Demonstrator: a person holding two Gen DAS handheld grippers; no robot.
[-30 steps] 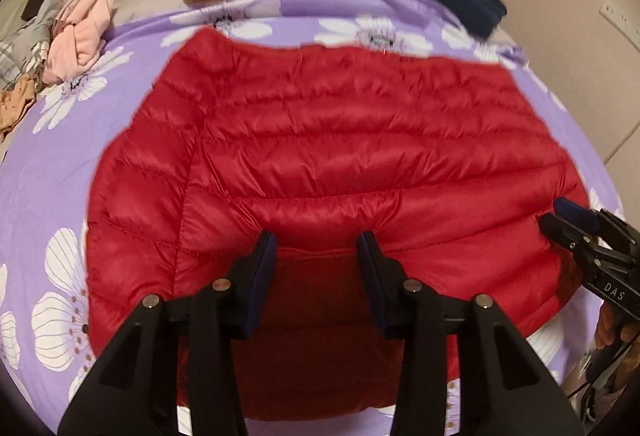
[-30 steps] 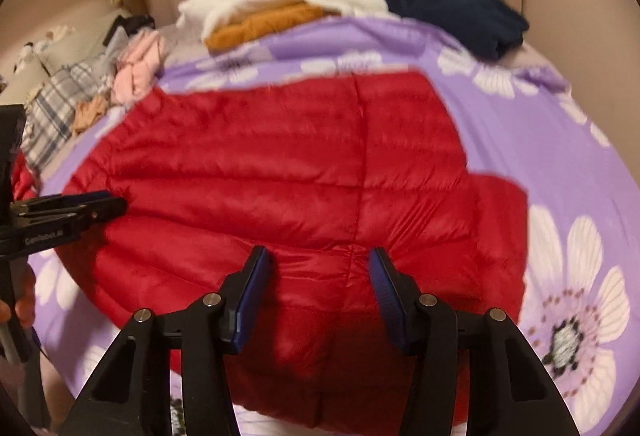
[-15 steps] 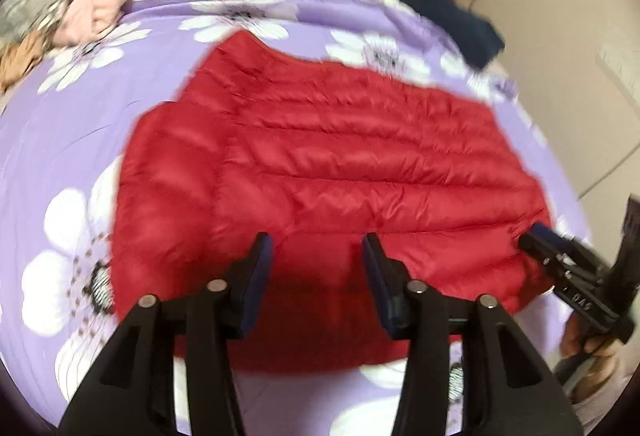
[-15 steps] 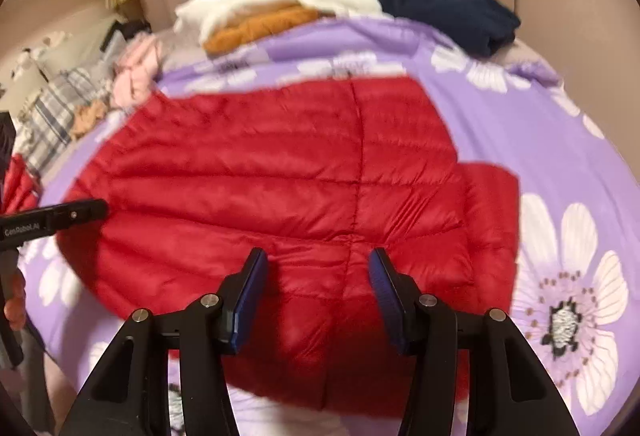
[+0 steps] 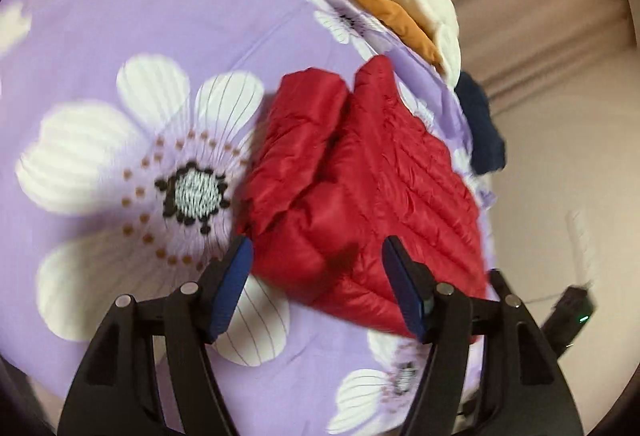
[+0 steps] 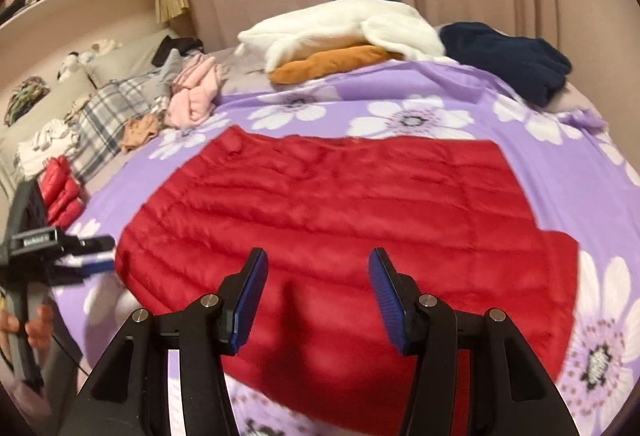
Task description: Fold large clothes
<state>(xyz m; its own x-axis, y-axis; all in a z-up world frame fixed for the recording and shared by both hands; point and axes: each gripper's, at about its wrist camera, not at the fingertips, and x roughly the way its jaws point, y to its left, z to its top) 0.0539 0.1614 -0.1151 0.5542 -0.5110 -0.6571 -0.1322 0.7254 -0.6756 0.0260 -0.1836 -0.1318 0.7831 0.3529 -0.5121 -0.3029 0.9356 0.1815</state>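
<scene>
The red jacket [image 6: 340, 211] lies flat just ahead of both spread, empty grippers.

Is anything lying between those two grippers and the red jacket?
Nothing visible. The red jacket lies flat on the purple bedspread, bare beneath the open right gripper and beside the open left gripper.

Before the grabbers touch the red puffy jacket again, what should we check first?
1. Left hand-held gripper open: ok.
2. Right hand-held gripper open: ok.
3. Both empty, nothing pinched: ok.
4. Red jacket spread flat on the purple flowered cover: ok.
5. Jacket apart from the white and orange pile: ok.
6. Left side of the jacket smooth: not ok, it looks bunched in the left wrist view.
</scene>
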